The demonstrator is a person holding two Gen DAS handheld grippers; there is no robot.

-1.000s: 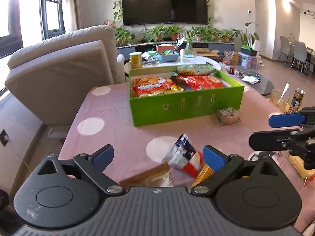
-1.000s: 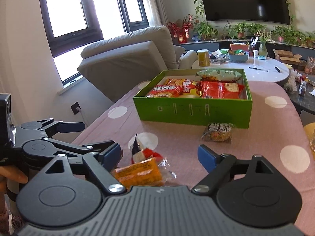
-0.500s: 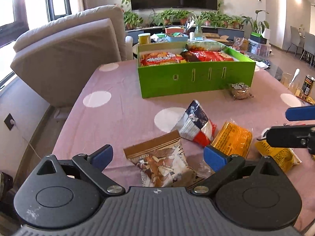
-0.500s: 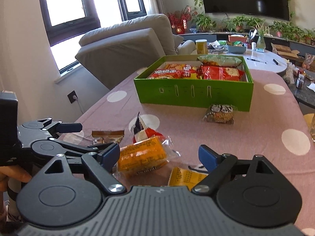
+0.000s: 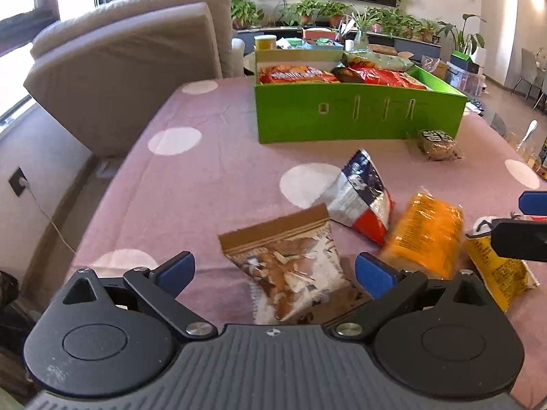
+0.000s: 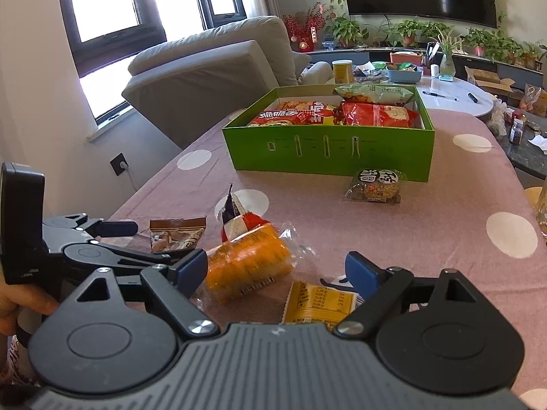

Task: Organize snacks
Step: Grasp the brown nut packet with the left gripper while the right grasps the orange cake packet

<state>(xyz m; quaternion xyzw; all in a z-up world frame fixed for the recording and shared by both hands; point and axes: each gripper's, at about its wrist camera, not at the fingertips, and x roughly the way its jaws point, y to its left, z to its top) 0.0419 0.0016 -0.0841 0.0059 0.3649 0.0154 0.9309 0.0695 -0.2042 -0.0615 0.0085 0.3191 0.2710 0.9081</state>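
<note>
A green box point(image 5: 359, 116) point(image 6: 328, 150) holding several snack bags stands at the far side of the pink dotted tablecloth point(image 5: 205, 177). Loose on the cloth lie a brown nut packet point(image 5: 290, 266) point(image 6: 177, 234), a blue-white-red bag point(image 5: 359, 191) point(image 6: 237, 215), an orange packet point(image 5: 424, 235) point(image 6: 249, 263), a yellow packet point(image 5: 495, 270) point(image 6: 318, 304) and a small round snack point(image 5: 437, 140) point(image 6: 376, 186). My left gripper point(image 5: 273, 273) is open over the brown packet, not touching it. My right gripper point(image 6: 277, 270) is open, the orange and yellow packets lying between and below its fingers.
A beige sofa point(image 5: 130, 68) stands left of the table. Behind the box is a white round table point(image 6: 454, 95) with clutter, plants and a television. A hand point(image 6: 20, 307) holds the left gripper at the left edge. A glass point(image 6: 542, 205) sits at the right edge.
The left gripper has sunk and tipped downward, bringing the brown packet into view between its fingers. The right view has tipped slightly too, showing the yellow packet.
</note>
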